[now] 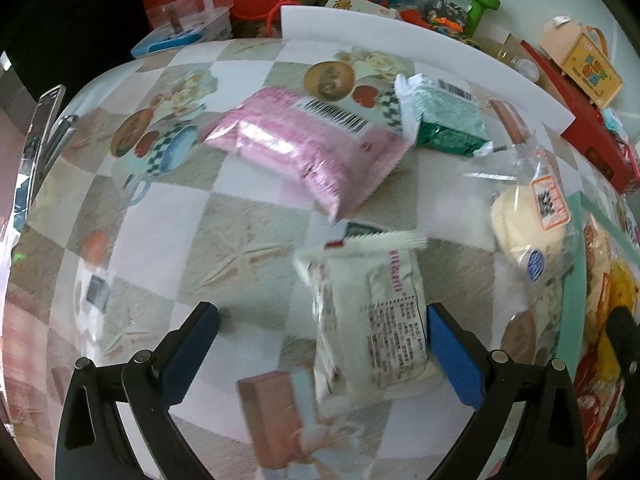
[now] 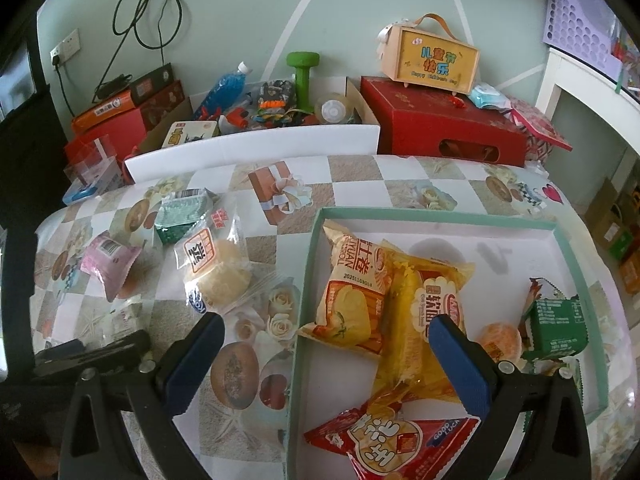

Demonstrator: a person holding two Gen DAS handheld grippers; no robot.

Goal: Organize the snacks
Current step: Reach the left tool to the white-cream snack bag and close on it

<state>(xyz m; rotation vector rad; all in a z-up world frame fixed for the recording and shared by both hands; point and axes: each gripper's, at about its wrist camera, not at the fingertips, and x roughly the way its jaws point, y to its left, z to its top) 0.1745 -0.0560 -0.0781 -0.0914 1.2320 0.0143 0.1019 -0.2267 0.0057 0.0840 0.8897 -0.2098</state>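
The mint-rimmed tray (image 2: 436,213) holds five snacks, among them an orange cake bag (image 2: 352,292) and a red pouch (image 2: 400,440). Four more lie on the checked surface (image 1: 240,236): pink packet (image 1: 308,148), clear-wrapped bun (image 1: 528,220), white packet (image 1: 372,320) (creased, between the spread fingers), green packet (image 1: 444,120). Left claw (image 1: 320,344) and right claw (image 2: 328,364) both gape empty.

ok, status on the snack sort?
Both claws open, empty. Left claw over white packet. Right claw above tray. Pink packet and bun loose; nothing blocking.
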